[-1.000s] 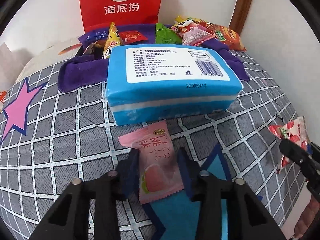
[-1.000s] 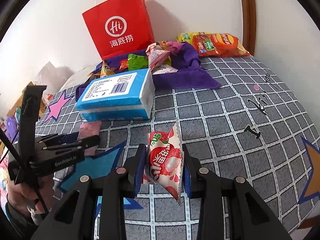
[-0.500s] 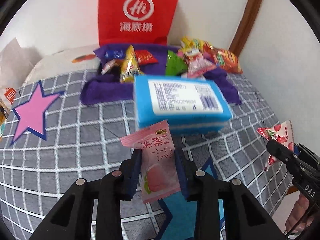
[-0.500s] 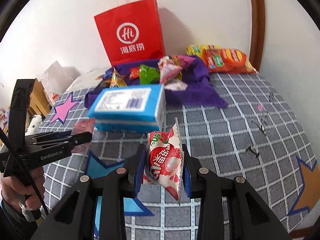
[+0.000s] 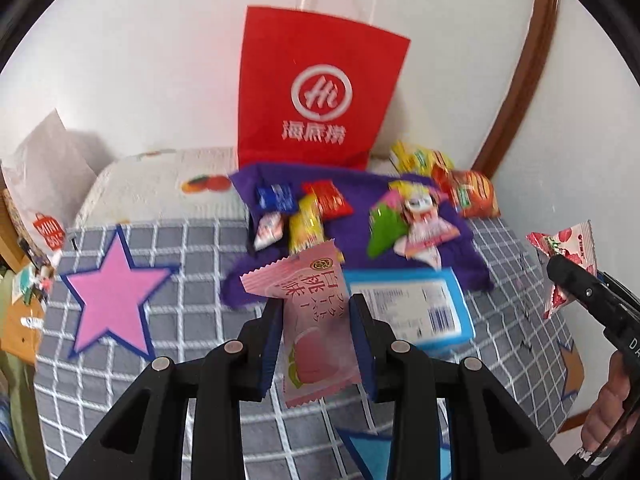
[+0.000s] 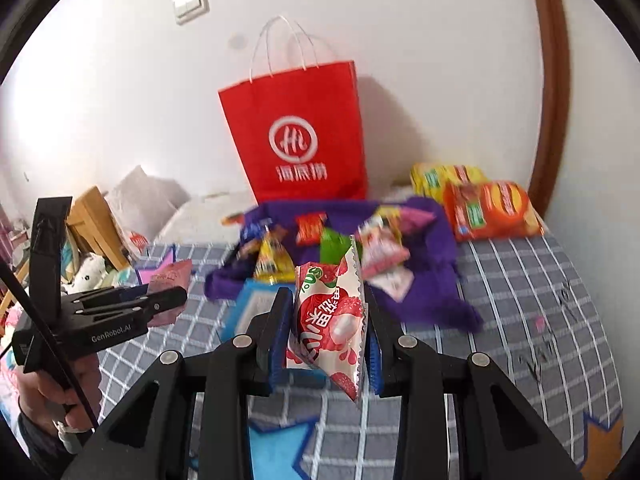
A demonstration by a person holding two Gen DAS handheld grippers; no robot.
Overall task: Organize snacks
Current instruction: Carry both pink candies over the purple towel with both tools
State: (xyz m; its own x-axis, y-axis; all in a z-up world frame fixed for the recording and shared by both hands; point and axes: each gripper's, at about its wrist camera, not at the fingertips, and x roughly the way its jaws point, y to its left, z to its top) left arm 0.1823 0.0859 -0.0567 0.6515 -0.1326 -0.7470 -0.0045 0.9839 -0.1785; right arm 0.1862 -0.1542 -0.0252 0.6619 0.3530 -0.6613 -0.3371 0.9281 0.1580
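My left gripper (image 5: 316, 308) is shut on a pink peach candy packet (image 5: 312, 316) and holds it in the air above the bed. My right gripper (image 6: 328, 300) is shut on a red and white strawberry candy packet (image 6: 328, 316), also lifted. Each gripper shows in the other's view: the right gripper (image 5: 560, 272) at the right edge, the left gripper (image 6: 176, 296) at the left. A purple cloth (image 5: 460, 252) further back holds several loose snack packets (image 5: 316, 216). A red paper bag (image 5: 316, 96) stands behind it against the wall.
A blue tissue pack (image 5: 416, 308) lies on the grey checked bedspread (image 5: 192, 240) just before the cloth. Orange and yellow chip bags (image 6: 488, 208) lie at the back right by a brown door frame (image 6: 552, 80). A white pillow (image 5: 160, 184) and clutter sit left.
Both grippers have risen and pulled back with their packets. The tissue pack and cloth now look smaller and lower in both views.
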